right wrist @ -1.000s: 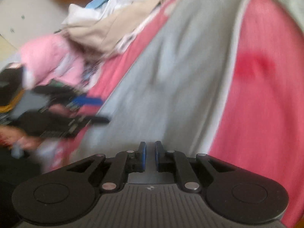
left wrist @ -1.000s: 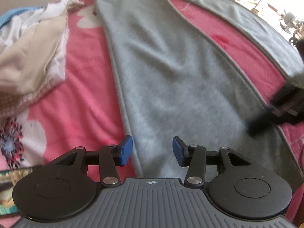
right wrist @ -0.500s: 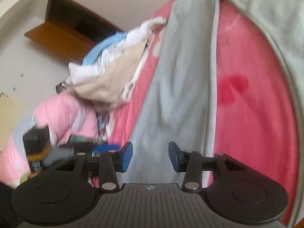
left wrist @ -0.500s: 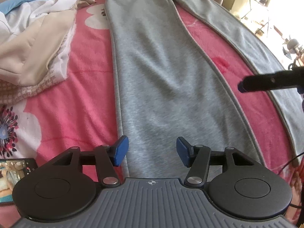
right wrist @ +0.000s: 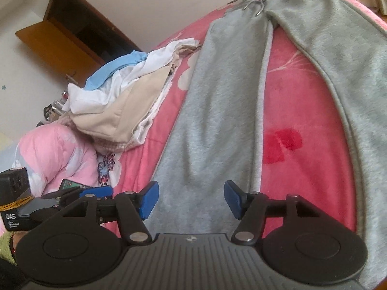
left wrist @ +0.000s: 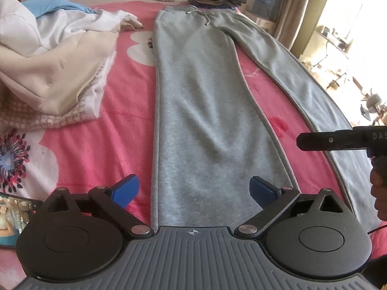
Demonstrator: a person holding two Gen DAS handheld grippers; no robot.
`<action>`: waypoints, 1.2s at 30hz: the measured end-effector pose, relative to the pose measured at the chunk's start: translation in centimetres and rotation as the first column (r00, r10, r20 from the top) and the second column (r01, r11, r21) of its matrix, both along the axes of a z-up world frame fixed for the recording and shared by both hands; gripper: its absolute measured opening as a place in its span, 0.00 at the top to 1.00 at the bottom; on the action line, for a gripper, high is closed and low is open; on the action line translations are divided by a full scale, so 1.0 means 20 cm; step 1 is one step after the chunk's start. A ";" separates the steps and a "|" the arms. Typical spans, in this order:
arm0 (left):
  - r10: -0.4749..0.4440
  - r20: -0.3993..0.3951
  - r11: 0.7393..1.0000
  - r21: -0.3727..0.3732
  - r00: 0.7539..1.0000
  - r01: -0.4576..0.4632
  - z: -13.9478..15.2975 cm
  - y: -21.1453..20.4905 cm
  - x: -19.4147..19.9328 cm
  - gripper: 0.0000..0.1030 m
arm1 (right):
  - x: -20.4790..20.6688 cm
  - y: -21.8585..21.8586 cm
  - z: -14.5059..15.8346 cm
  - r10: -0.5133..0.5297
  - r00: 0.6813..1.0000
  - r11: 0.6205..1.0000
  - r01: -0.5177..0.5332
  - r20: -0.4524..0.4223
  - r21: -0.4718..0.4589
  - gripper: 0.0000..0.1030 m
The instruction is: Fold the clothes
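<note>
Grey sweatpants [left wrist: 205, 111] flat ahead; left hand-held gripper [left wrist: 193, 189] agape above cuff.

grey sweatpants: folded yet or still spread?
Spread. The grey sweatpants lie flat on the pink bedcover, legs splayed apart in a V, waistband and drawstring at the far end; no fold visible.
</note>
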State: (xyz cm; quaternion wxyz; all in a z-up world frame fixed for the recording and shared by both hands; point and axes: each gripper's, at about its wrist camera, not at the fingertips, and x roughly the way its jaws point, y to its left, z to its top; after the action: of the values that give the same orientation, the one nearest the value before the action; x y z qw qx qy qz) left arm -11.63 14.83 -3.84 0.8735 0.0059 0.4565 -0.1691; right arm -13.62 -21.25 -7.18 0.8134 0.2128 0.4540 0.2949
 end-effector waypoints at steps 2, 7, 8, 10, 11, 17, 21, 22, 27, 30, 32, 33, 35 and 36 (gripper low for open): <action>0.004 0.007 1.000 0.000 1.000 -0.004 0.00 0.00 0.00 0.04 | 0.01 0.00 0.00 -0.006 1.000 1.000 0.006 0.000 -0.002 0.39; 0.005 0.031 1.000 0.005 1.000 -0.005 0.01 -0.01 -0.02 0.02 | 0.00 0.01 0.01 -0.007 1.000 1.000 0.007 0.009 -0.011 0.39; 0.003 0.037 1.000 0.009 0.999 -0.004 0.02 -0.01 -0.03 0.01 | 0.00 0.01 0.01 -0.008 1.000 1.000 0.009 0.009 -0.011 0.39; 0.004 0.062 1.000 0.012 0.998 -0.005 0.03 -0.02 -0.04 0.00 | 0.01 0.01 0.02 -0.013 1.000 1.000 0.013 0.008 -0.010 0.39; 0.000 0.076 1.000 0.012 0.997 -0.001 0.03 -0.02 -0.04 0.00 | 0.01 0.01 0.02 -0.015 1.000 1.000 0.015 0.008 -0.010 0.39; 0.002 0.098 0.999 0.046 0.995 -0.007 0.09 -0.05 0.01 0.00 | 0.02 0.01 0.03 -0.040 0.999 0.999 0.040 0.010 -0.009 0.39; 0.023 0.034 0.979 0.201 0.999 -0.029 0.05 -0.11 0.09 0.00 | 0.05 0.02 0.06 -0.081 0.996 0.995 0.083 0.034 -0.058 0.39; 0.027 0.023 0.974 0.225 0.999 -0.032 0.04 -0.12 0.10 0.00 | 0.06 0.04 0.06 -0.090 0.995 0.992 0.093 0.038 -0.085 0.39; 0.066 -0.013 0.959 0.276 0.998 -0.060 0.00 -0.13 0.14 0.00 | 0.09 0.08 0.05 -0.126 0.991 0.967 0.130 0.033 -0.217 0.39; 0.087 -0.026 0.951 0.299 0.996 -0.076 -0.01 -0.14 0.16 0.00 | 0.09 0.09 0.03 -0.121 0.992 0.966 0.123 0.022 -0.229 0.39; 0.096 -0.042 0.945 0.317 0.994 -0.078 -0.03 -0.15 0.17 0.00 | 0.09 0.09 0.02 -0.115 0.993 0.964 0.116 0.019 -0.240 0.39; 0.100 -0.050 0.942 0.327 0.994 -0.078 -0.05 -0.15 0.17 0.00 | 0.09 0.09 0.02 -0.111 0.994 0.962 0.113 0.020 -0.247 0.39; 0.106 -0.063 0.935 0.345 0.992 -0.078 -0.07 -0.16 0.19 0.00 | 0.10 0.10 0.02 -0.104 0.994 0.960 0.106 0.021 -0.258 0.39; 0.110 -0.071 0.932 0.353 0.991 -0.078 -0.08 -0.16 0.19 0.00 | 0.10 0.10 0.01 -0.101 0.995 0.959 0.103 0.022 -0.264 0.39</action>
State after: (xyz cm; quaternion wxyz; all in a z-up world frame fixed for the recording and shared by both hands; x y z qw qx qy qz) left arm -7.81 11.62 -5.50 0.8443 0.1316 0.5177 -0.0432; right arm -11.68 -19.24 -6.90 0.8505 0.1242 0.4744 0.1901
